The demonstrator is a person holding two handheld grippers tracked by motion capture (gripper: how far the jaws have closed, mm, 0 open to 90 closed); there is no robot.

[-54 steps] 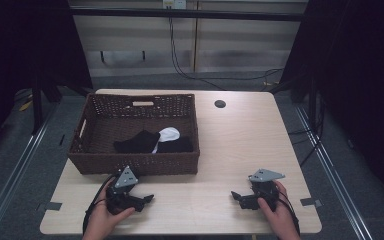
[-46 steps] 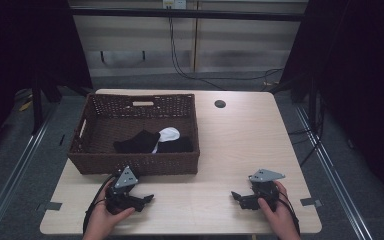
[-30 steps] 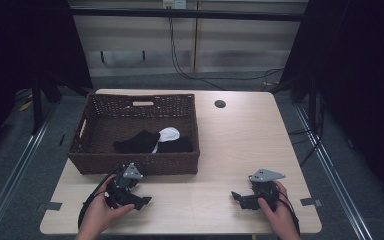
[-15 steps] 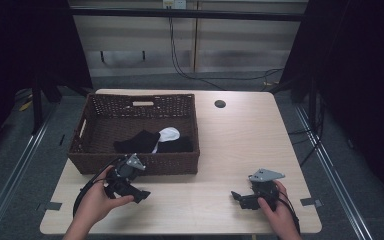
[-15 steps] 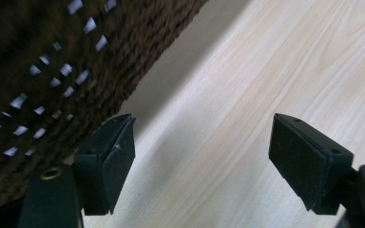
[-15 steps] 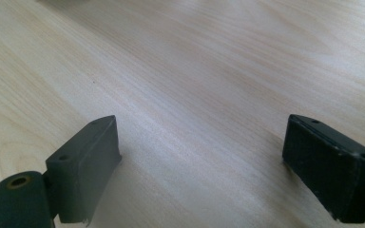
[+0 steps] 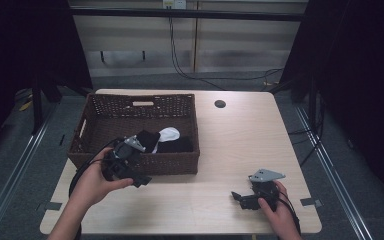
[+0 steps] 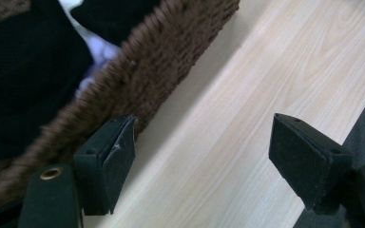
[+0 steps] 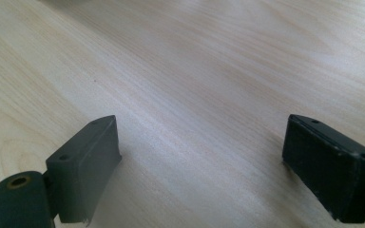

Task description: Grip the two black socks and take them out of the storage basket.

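The right tool [image 9: 199, 171] has its two black jaws spread wide apart, rising from the bottom corners of the right gripper view with nothing between them. Beneath and beyond them lies the tabletop [image 9: 195, 71], pale wood with fine grain running slantwise. Each jaw throws a soft shadow onto the wood just beside it. A round brass-coloured fitting sits at the base of the jaw at bottom left.

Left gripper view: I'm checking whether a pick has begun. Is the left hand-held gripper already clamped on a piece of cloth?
No, the left hand-held gripper has its jaws wide apart with bare table between them, beside the basket.
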